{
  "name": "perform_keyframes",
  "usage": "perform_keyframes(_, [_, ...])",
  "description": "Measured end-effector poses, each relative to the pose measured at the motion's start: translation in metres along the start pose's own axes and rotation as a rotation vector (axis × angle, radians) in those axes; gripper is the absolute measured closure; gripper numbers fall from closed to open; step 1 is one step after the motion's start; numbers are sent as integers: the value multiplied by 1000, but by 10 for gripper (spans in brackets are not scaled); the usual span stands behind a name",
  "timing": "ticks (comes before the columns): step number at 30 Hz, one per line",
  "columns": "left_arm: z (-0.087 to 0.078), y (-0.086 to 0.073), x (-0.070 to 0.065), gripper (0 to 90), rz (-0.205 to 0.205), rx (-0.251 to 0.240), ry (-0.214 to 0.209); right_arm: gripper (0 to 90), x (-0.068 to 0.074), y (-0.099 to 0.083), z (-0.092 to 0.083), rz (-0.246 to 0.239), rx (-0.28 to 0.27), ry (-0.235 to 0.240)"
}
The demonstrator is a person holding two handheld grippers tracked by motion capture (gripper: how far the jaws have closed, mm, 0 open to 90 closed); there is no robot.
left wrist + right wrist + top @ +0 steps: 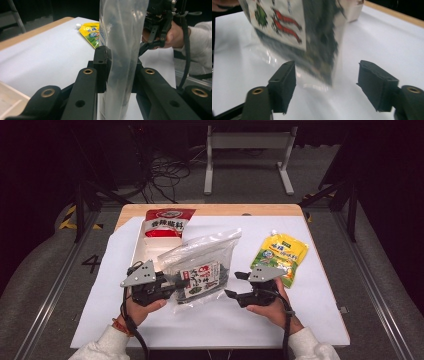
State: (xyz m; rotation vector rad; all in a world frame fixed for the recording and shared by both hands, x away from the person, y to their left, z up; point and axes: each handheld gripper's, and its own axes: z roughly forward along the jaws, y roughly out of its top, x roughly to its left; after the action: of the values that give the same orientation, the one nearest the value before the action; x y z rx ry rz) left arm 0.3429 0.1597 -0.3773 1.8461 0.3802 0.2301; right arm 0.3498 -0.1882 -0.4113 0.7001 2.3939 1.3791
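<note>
A clear plastic bag [202,266] with dark contents and a red, green and white label lies tilted at the middle of the white mat. My left gripper [181,283] is shut on the bag's left edge; in the left gripper view the clear film [122,50] stands pinched between the two black jaws. My right gripper [235,284] is open just right of the bag, its jaws apart. In the right gripper view the bag [312,37] hangs ahead of the open gripper [327,85], not touching either of the fingers [284,80].
A red and white packet [167,222] lies on a white tray [141,245] at the back left. A yellow-green spouted pouch [280,255] lies to the right of my right hand. The white mat [320,310] covers a wooden table [215,209].
</note>
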Motion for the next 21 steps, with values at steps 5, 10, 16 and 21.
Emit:
perform_keyframes(5, [-10, 8, 2, 766, 10, -37, 23, 283, 0, -11, -19, 8, 51, -13])
perform_keyframes(10, [-19, 12, 7, 765, 17, -52, 55, 267, 4, -30, -39, -7, 115, -34])
perform_keyframes(16, [-25, 17, 13, 766, 21, -67, 84, 258, 4, -47, -53, 21, 137, -52])
perform_keyframes(21, [-35, 25, 24, 766, 25, -85, 122, 250, 3, -57, -57, 49, 156, -66])
